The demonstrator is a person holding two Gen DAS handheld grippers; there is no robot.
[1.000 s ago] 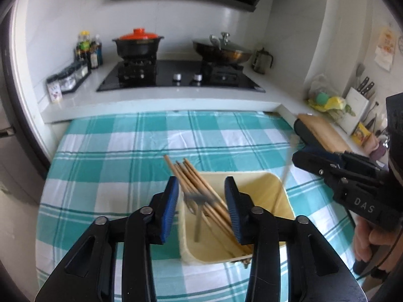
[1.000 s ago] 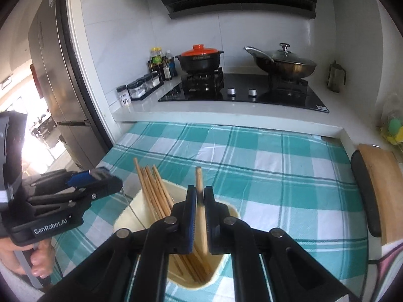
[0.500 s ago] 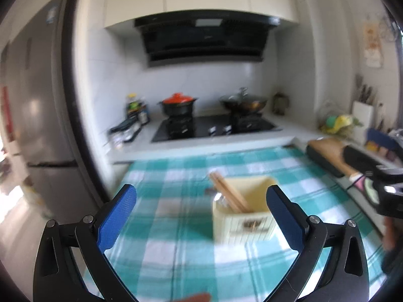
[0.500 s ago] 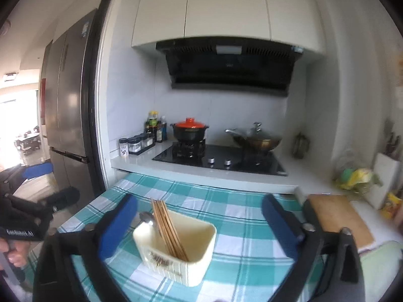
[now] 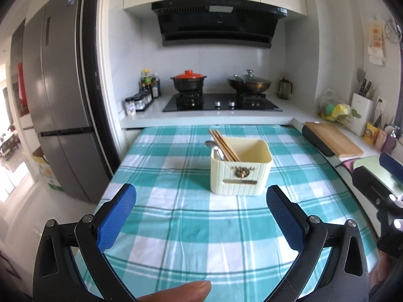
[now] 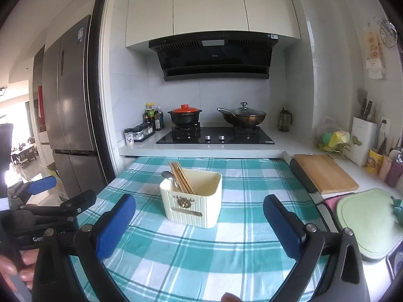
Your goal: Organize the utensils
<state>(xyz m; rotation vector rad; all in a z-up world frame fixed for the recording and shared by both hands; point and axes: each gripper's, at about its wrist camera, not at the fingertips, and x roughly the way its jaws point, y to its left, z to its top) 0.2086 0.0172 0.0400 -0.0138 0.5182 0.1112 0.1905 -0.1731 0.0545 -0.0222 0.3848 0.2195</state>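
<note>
The left tongs (image 5: 201, 216) hang released, blue pads spread wide and empty, above the checked cloth (image 5: 176, 231) on the counter (image 5: 151, 151). Ahead of them stands the cream utensil holder (image 5: 240, 173), upright near the cloth's middle, with wooden chopsticks (image 5: 223, 144) and a metal spoon (image 5: 213, 146) leaning against its left wall. The right tongs (image 6: 199, 221) are likewise released and hold nothing, facing the holder from just right of the left tongs.
</note>
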